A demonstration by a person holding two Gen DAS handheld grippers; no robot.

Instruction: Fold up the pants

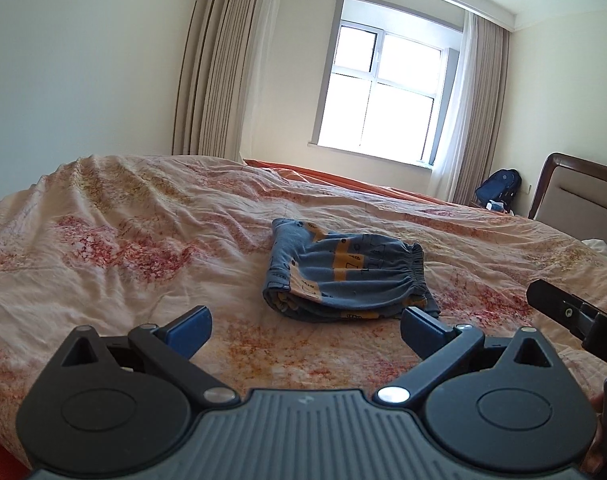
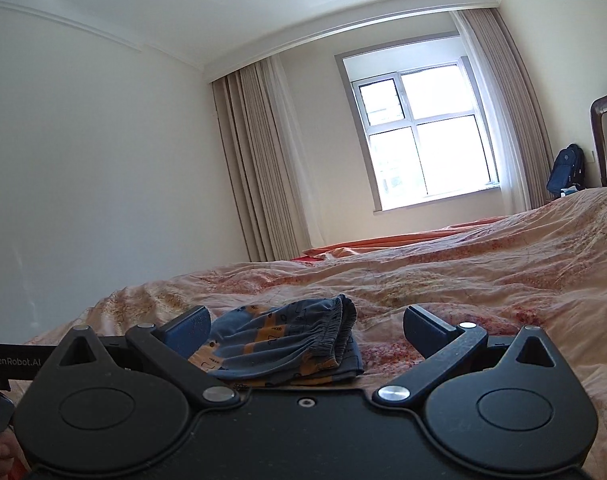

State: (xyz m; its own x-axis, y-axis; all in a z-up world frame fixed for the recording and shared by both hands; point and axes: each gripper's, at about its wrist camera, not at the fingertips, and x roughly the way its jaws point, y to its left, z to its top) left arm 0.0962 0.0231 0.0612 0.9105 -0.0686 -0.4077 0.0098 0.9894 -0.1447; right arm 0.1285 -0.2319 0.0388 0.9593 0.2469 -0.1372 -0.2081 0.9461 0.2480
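a: daylight only, from the window (image 1: 377, 92); panes blown out white, no detail outside.
b: same on the right wrist view, window (image 2: 423, 132) glares. walls dim, grey toward the left.
a: bedspread (image 1: 143, 240) evenly lit, soft shadows in its creases.
b: strong fisheye bend, dark vignette at corners. focus sharp, no motion blur.

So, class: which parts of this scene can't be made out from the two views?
- Pants: near edge hidden behind the right tool body, right wrist view.
- Backpack: too small for detail, left wrist view.
- Outside the window: overexposed.
- Headboard: cut off by the frame edge.
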